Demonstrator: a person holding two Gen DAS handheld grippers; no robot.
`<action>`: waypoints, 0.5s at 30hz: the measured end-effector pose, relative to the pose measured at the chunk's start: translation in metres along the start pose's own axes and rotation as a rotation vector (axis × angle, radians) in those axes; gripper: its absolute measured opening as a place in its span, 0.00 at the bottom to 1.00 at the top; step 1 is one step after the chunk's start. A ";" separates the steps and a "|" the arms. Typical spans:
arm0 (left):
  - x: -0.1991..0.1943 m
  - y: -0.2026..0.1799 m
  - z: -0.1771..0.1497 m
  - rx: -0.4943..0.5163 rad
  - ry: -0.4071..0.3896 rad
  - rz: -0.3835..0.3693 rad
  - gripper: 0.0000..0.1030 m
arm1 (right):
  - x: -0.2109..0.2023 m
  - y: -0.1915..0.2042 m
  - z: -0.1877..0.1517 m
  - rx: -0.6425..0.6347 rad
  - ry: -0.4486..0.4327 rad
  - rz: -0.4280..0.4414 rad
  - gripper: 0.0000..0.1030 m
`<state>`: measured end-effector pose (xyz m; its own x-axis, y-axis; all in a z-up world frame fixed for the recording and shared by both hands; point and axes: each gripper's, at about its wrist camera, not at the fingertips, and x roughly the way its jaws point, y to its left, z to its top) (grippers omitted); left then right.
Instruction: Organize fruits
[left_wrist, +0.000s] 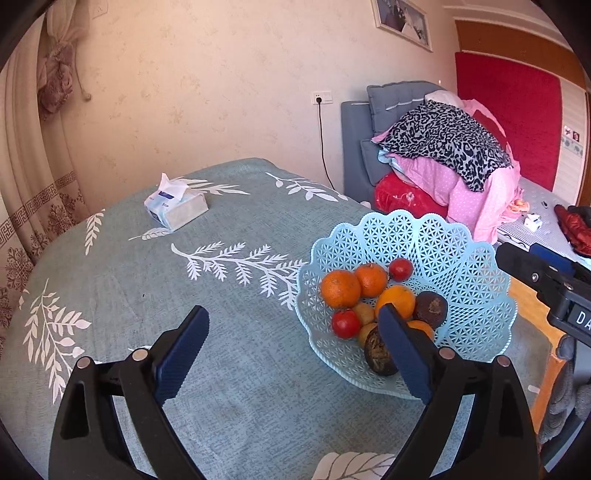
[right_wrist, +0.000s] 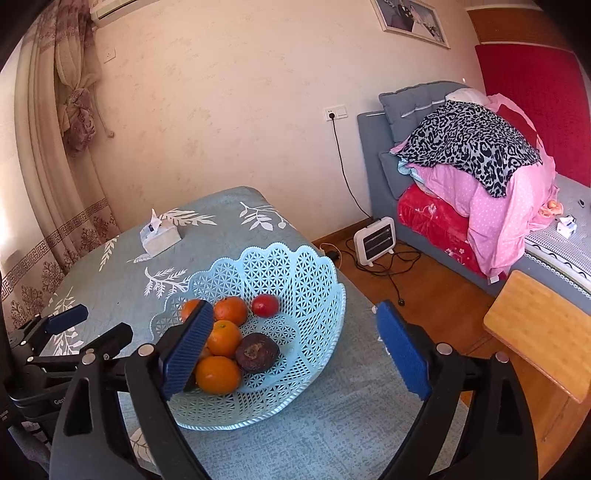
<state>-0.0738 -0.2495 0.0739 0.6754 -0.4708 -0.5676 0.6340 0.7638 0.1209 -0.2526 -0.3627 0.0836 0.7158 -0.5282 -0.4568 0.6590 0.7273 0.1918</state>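
Fruits are sitting together in a pale blue lattice basket (left_wrist: 424, 236) with a scalloped rim, and the basket is resting on a surface (left_wrist: 229, 295) draped in a grey-green cloth printed with white leaf sprigs. From the left wrist view the basket is lying at about 2 o'clock of the left tongs (left_wrist: 291, 350). Inside it, oranges (left_wrist: 340, 288) are bunching toward 10 o'clock, a small red fruit (left_wrist: 401, 268) is sitting at 12 o'clock, another red fruit (left_wrist: 345, 323) is lying at 7 o'clock, and a dark brown fruit (left_wrist: 430, 309) is resting at 3 o'clock. A second dark fruit (left_wrist: 376, 354) is partly hiding behind the right-hand pad of the left tongs.

The left tongs are standing spread wide, pinching nothing, with bare cloth between the pads. The right tongs (right_wrist: 295, 347) are likewise spread wide and gripping nothing; in the right wrist view their left-hand pad is overlapping the basket's near-left fruit, though I cannot tell whether it is touching any.

A tissue pack (left_wrist: 176, 206) is lying on the surface at 11 o'clock, well apart from the basket. Beyond the surface, a bed (right_wrist: 461, 177) piled with pink and leopard-print bedding is standing at 2 o'clock, and a small white heater (right_wrist: 375, 240) is sitting on the wooden floor near it.
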 end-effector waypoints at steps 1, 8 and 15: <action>-0.002 0.000 -0.001 0.005 -0.008 0.014 0.89 | -0.001 0.002 -0.001 -0.012 -0.003 -0.002 0.93; -0.012 0.006 -0.003 0.010 -0.053 0.091 0.89 | -0.005 0.025 -0.013 -0.119 -0.007 0.014 0.95; -0.022 0.016 -0.007 -0.048 -0.051 0.103 0.91 | -0.006 0.050 -0.024 -0.219 -0.003 0.026 0.96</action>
<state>-0.0808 -0.2240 0.0823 0.7552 -0.4093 -0.5121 0.5420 0.8292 0.1367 -0.2294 -0.3124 0.0749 0.7327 -0.5094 -0.4512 0.5749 0.8182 0.0099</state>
